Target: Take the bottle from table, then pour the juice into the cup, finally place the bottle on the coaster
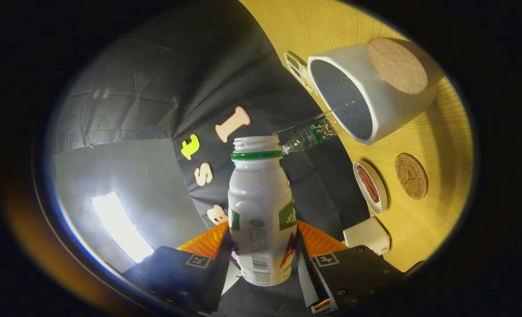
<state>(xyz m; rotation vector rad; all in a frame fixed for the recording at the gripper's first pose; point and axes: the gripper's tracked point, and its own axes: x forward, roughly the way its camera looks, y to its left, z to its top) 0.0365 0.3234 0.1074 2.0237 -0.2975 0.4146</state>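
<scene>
My gripper [263, 248] is shut on a white juice bottle [261, 207] with a green neck ring and no cap, both fingers pressing its lower body. The wooden table [441, 145] stands on edge beside it, so the bottle lies roughly level above the tabletop. The bottle's open mouth [256, 143] sits just short of a white cup [375, 97] with a dark inside and a round cork patch on its side. No stream of juice shows. A round cork coaster [411, 176] lies on the table past the cup's near side.
A clear plastic bottle [309, 134] with a green label stands between the juice bottle's mouth and the cup. A small white dish [370, 187] with something red lies by the coaster. A white box [366, 235] sits near my right finger. A printed card [298, 70] lies beyond the cup.
</scene>
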